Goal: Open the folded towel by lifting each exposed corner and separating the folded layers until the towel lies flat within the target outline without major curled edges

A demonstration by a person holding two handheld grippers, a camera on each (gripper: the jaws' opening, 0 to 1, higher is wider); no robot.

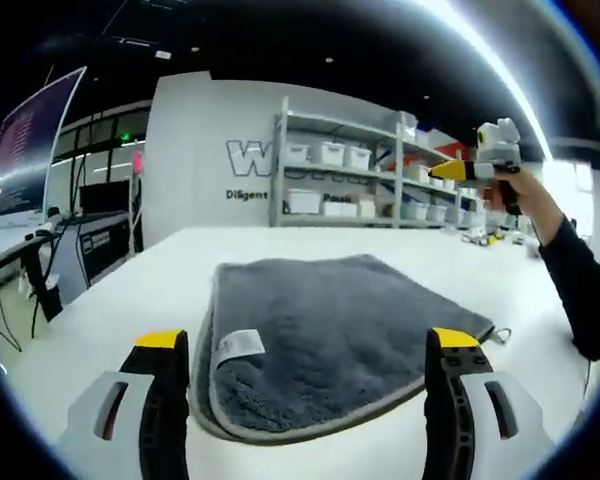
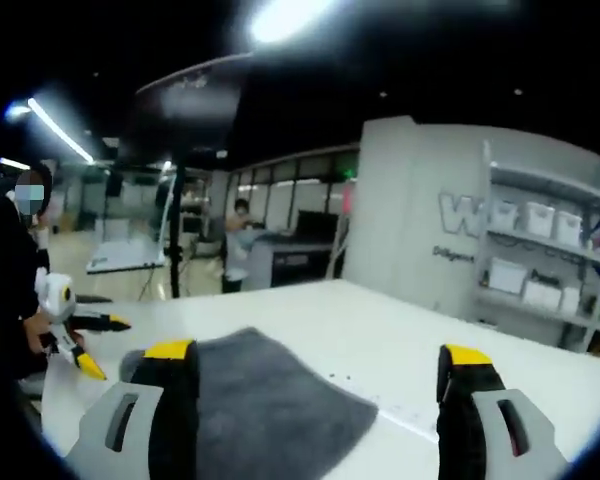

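A grey folded towel (image 1: 330, 330) lies on the white table (image 1: 130, 300), with a small white label (image 1: 238, 345) near its near-left corner. My left gripper (image 1: 308, 338) stands open low over the towel's near edge, its yellow-tipped jaws wide apart and holding nothing. My right gripper (image 1: 444, 172) is held up in a hand at the upper right, well above the table. In the right gripper view my right gripper (image 2: 318, 352) is open above the towel (image 2: 270, 405). There the left gripper (image 2: 105, 347) shows at the far left, its jaws apart.
A dark sleeve (image 1: 580, 290) reaches in along the table's right side. Shelves with white bins (image 1: 340, 170) and a lettered wall stand behind the table. A desk with a monitor (image 1: 30, 140) is at the left. A person (image 2: 238, 240) stands far off.
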